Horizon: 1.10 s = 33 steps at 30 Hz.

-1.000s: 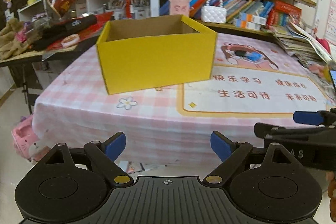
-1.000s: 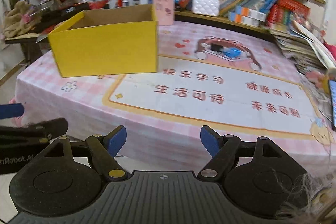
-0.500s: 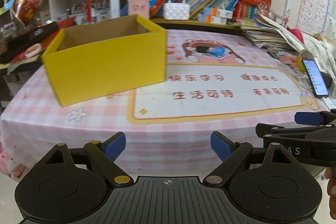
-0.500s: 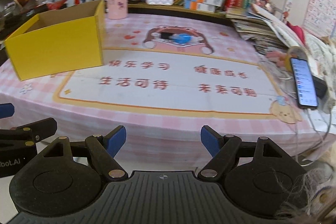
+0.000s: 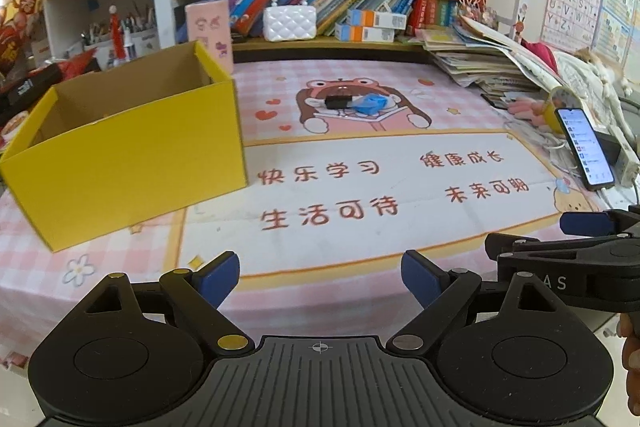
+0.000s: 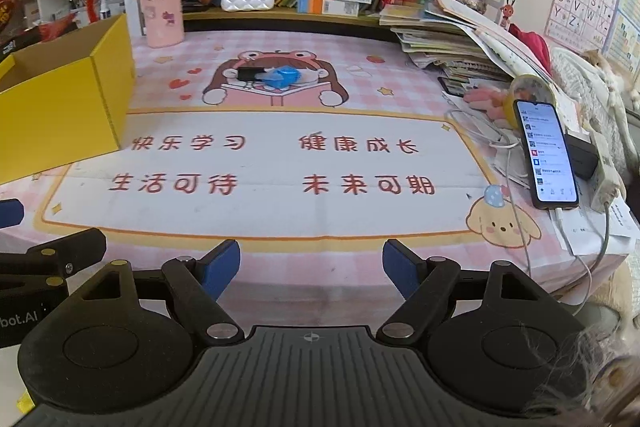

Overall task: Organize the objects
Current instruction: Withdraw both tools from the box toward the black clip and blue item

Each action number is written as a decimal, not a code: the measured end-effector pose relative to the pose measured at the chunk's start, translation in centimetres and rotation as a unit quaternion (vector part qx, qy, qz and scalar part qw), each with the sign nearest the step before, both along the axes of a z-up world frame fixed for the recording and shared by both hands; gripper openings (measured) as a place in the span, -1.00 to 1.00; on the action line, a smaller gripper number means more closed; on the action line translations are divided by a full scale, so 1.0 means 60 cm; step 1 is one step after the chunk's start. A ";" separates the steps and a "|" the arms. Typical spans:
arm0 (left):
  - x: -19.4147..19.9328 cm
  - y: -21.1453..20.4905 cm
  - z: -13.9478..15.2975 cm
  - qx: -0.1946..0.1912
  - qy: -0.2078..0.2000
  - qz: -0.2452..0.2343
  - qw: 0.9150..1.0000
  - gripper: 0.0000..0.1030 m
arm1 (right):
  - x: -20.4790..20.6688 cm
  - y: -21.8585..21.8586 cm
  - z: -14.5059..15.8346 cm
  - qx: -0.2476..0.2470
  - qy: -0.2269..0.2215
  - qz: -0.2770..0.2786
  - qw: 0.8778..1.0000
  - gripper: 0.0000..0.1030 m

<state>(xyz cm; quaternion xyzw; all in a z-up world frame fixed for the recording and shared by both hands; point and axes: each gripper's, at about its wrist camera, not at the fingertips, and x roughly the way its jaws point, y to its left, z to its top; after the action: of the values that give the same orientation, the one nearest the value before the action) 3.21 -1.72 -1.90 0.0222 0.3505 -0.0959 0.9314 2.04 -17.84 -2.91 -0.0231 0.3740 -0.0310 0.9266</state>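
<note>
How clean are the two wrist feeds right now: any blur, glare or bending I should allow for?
Left wrist: sharp and evenly lit, fisheye bows the shelves and yellow box. Right wrist: equally sharp, phone screen bright but readable, the table edge curves, wispy fibres intrude at the lower right corner.

Left gripper (image 5: 320,277) matte black, ribbed base, round pivot discs, brass and silver screws, blue-padded fingers (image 5: 218,277), right gripper (image 6: 311,269) alike, white lettering
</note>
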 end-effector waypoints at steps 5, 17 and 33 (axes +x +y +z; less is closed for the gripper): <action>0.030 -0.029 -0.002 0.006 0.003 -0.011 1.000 0.75 | 0.032 -0.029 -0.002 0.008 0.008 -0.012 1.000 0.49; 0.111 -0.082 -0.001 0.013 0.006 -0.006 1.000 0.75 | 0.116 -0.075 -0.007 0.029 0.015 0.001 0.999 0.49; 0.256 -0.121 0.039 0.017 -0.027 0.034 0.999 0.75 | 0.243 -0.117 -0.006 0.044 -0.037 0.071 0.996 0.47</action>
<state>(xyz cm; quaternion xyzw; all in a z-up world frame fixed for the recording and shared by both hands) 18.57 -8.98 0.46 0.0290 0.3276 -0.0572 0.9426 16.61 -24.89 -3.24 -0.0072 0.3382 0.0504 0.9397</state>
